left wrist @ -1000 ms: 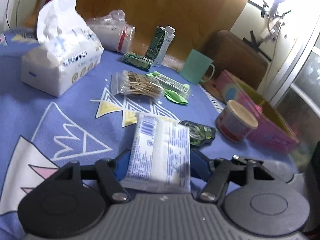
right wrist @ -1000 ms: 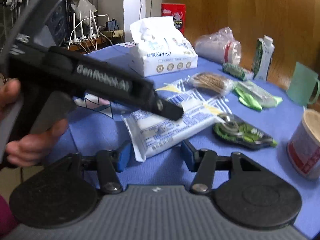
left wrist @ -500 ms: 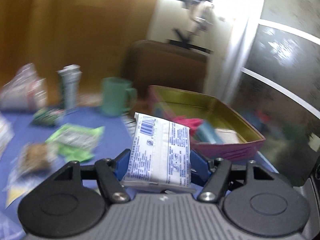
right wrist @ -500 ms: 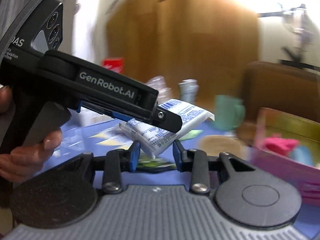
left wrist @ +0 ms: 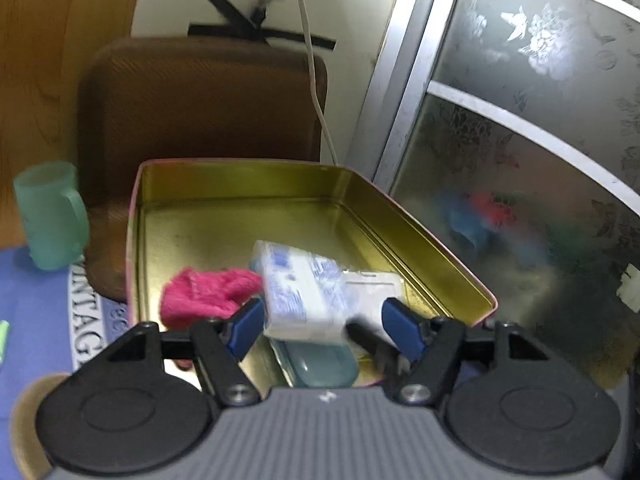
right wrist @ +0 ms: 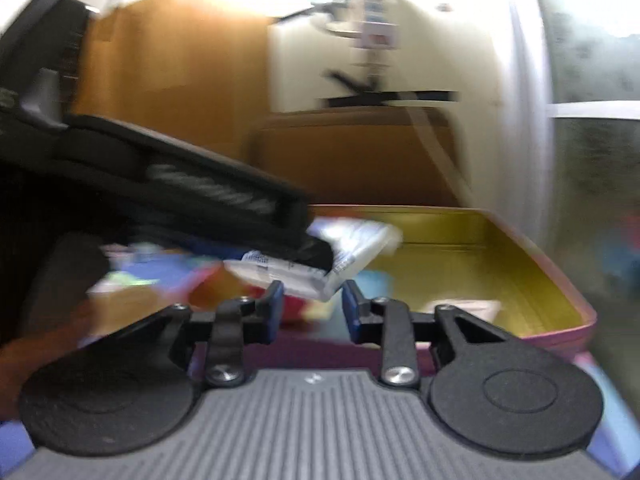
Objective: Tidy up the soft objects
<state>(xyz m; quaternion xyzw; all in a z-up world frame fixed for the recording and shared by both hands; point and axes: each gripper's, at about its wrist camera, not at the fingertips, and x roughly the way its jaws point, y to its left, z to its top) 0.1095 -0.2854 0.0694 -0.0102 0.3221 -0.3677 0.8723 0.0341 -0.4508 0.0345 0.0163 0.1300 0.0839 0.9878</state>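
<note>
1. Landmark: the gold-lined rectangular metal tin with pink outer walls [left wrist: 420, 216], at the edge of the blue-clothed bench [left wrist: 36, 280]. Everything below is placed relative to it.
2. The white soft plastic tissue pack with blue print [left wrist: 304, 296] hangs over the tin's near end, above the floor, inside the walls.
3. Left claw [left wrist: 324, 326]: jaws opening. The left blue pad looks to be at the pack's edge, the right pad stands clear with a visible gap. So the pack seems loose or just let go; blur stops me telling if the left pad still touches.
4. Pack's long axis runs roughly along the claw's pointing line, toward the tin's far wall, tilted a little.
5. Right claw [right wrist: 312, 308]: jaws closing, half shut, nothing pinched. The pack's corner [right wrist: 332, 276] sits just above and ahead of the gap, no contact seen.
6. The left claw is nearer the pack; the right is at the tin's near wall, beside it.
7. Already in the tin: crumpled pink knit cloth [left wrist: 208, 296] toward the left wall, a pale blue flat pouch [left wrist: 324, 364] under the pack, and something flat and white [left wrist: 372, 292] on its right.
8. Judgement: the drop lands on the pouch; the far half of the tin is free.
</note>
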